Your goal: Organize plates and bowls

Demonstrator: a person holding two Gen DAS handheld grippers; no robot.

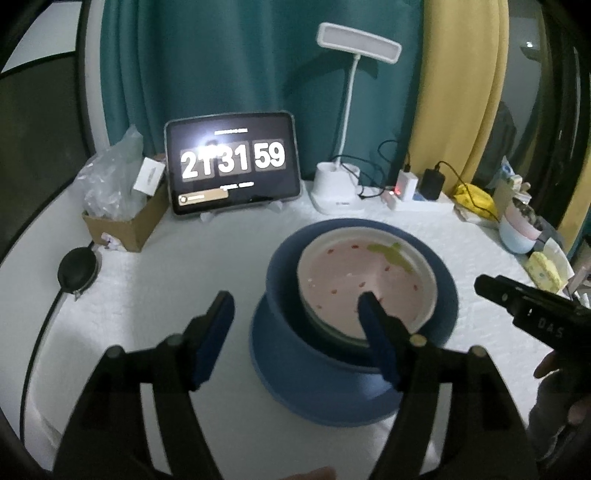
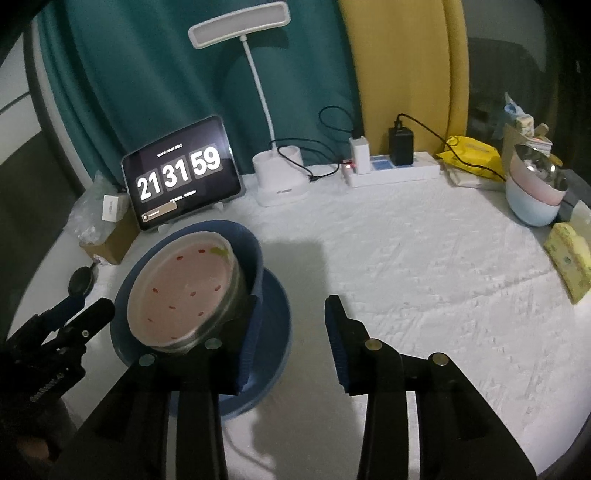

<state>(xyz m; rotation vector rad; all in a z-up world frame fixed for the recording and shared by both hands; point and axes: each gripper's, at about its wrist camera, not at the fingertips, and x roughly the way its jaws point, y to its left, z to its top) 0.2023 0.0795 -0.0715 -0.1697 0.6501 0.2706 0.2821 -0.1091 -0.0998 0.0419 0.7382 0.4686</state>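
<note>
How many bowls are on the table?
4 that show: a blue bowl on the blue plate, a pink strawberry bowl nested inside it, and a pink bowl stacked in a light blue bowl at the far right. More may be hidden.

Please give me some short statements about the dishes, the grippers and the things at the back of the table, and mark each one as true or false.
1. The pink bowl sits inside the blue bowl. True.
2. The blue bowl stands directly on the white table cover. False: it stands on a blue plate.
3. Both grippers are open. True: the left gripper and the right gripper each show a wide gap between the fingers.
4. The tablet shows 09:15:00. False: it shows 21 31 59.
5. The desk lamp stands left of the tablet. False: it stands to its right.
</note>
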